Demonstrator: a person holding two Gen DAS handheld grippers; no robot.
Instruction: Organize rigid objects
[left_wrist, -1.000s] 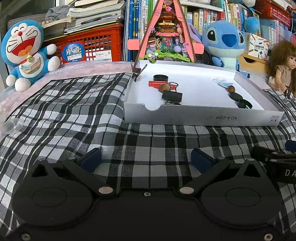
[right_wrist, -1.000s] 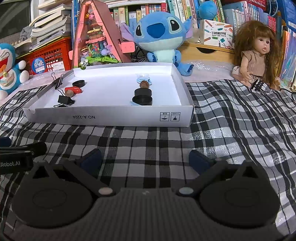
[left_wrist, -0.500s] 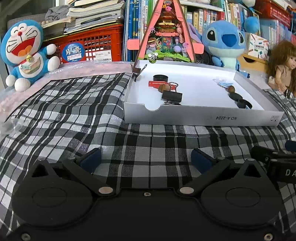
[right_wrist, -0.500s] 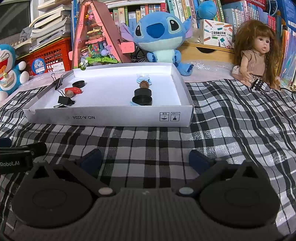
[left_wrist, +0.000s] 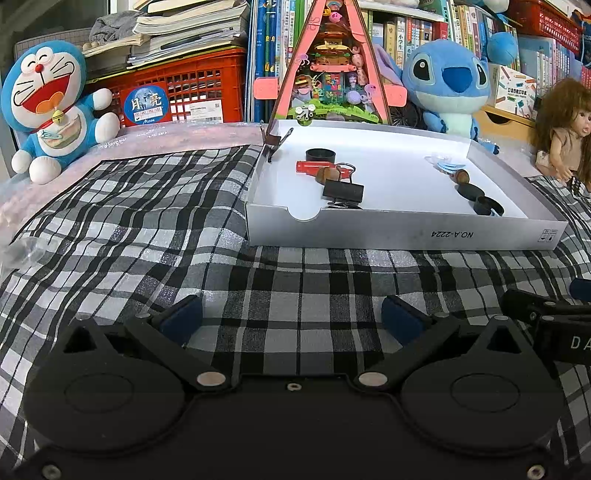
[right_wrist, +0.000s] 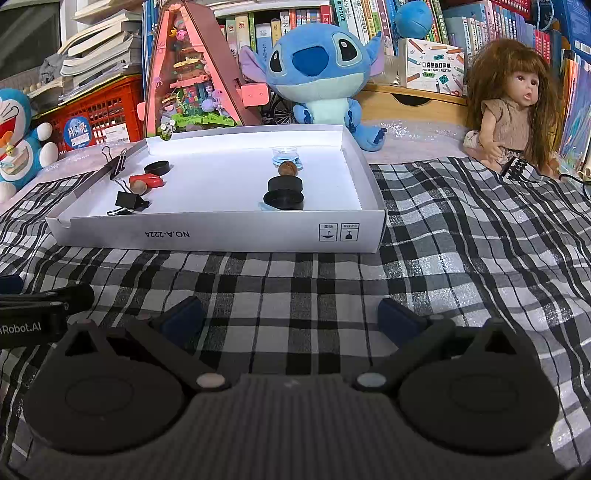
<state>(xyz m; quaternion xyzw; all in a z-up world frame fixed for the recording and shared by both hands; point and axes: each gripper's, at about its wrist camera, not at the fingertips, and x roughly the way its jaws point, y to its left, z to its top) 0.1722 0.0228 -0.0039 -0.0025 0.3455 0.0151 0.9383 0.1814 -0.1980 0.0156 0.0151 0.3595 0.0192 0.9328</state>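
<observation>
Both grippers hang low over the checked cloth (left_wrist: 155, 221), side by side, each with its fingers spread wide and nothing between them. From the left gripper (left_wrist: 291, 317) the white box (left_wrist: 369, 230) sits ahead and somewhat to the right; from the right gripper (right_wrist: 291, 314) the same box (right_wrist: 221, 232) sits ahead and to the left. A strip of bare cloth separates the fingertips from the near wall of the box.

Inside the box the small things lie in two groups. Near the left wall: a black binder clip (left_wrist: 343, 192) closest to the front, touching or just behind it a brown nut (left_wrist: 327, 173), then a red piece (left_wrist: 314, 167) and a black ring (left_wrist: 320, 155) toward the back. Another binder clip (left_wrist: 273, 142) grips the left wall's rim near the back corner. Toward the right wall: two black caps (right_wrist: 284, 192), one behind the other, near the front, a second brown nut (right_wrist: 287, 168) behind them, and a clear lid (right_wrist: 285, 152) farthest back.

The middle of the box floor lies bare between the groups. Cloth spreads widely to the left of the box and to its right. Plush toys, a doll (right_wrist: 513, 110) and books crowd the back edge.
</observation>
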